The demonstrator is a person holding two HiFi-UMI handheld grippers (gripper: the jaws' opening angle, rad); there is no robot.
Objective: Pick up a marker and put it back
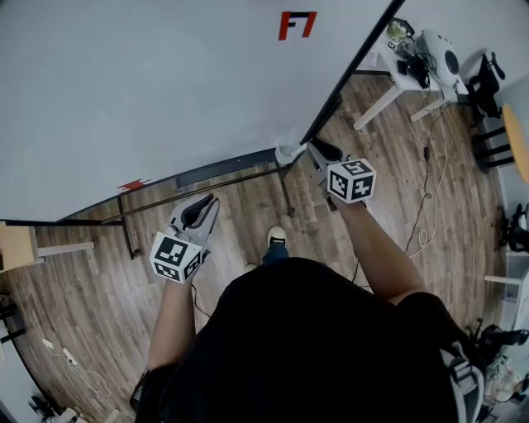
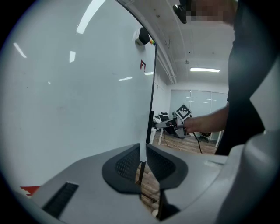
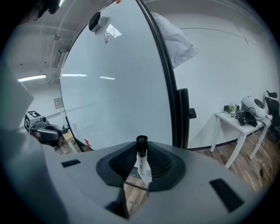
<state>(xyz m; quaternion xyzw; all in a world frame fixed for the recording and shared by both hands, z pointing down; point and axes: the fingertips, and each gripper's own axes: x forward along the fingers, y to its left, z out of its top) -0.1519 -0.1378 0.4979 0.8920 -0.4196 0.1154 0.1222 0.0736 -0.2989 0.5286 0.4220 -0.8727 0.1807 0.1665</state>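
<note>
Right gripper (image 3: 142, 166) clamps a white, black-capped marker (image 3: 141, 151); left gripper (image 2: 143, 164) seemingly slightly parted, empty. Glossy whiteboard (image 1: 165, 83), wood-plank floor (image 1: 397, 190).

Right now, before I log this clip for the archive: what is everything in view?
whiteboard: one, white with black frame, ahead
mark: one, red, high on the whiteboard
marker: one, white with black cap, between the right gripper's jaws
table: one, white, upper right
gear: a few pieces, white and black, on the table
cable: one, white, on the wooden floor
shoe: one, pale, below the whiteboard
left gripper: one, grey, jaws slightly apart, empty
right gripper: one, grey, shut on the marker
</note>
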